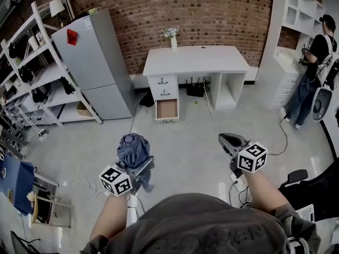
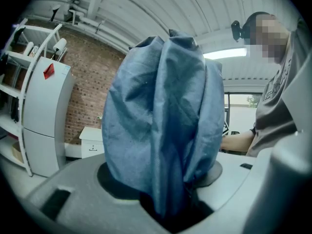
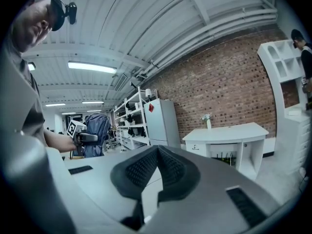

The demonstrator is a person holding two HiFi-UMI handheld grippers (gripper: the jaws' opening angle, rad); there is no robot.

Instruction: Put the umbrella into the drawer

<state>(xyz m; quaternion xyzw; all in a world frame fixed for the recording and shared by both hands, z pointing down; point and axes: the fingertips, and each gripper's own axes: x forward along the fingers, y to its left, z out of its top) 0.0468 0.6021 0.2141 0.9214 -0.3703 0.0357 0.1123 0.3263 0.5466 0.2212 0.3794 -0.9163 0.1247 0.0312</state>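
at the left, the grey left tongs (image 1: 142, 168) are clamped on a bundled blue fabric umbrella (image 1: 133, 148), which stands upright out of them over the pale grey floor (image 1: 185, 152). ahead in the middle, well apart from it, the lowest white-fronted drawer (image 1: 167, 110) with a brown inside stands pulled out beneath the white tabletop (image 1: 196, 60). at the right, the grey right tongs (image 1: 229, 139) grip nothing, their dark ribbed pads (image 3: 141, 167) meeting at the tips.

Folded blue umbrella (image 1: 133, 148) upright in left claw (image 1: 143, 168); bottom drawer (image 1: 167, 110) open
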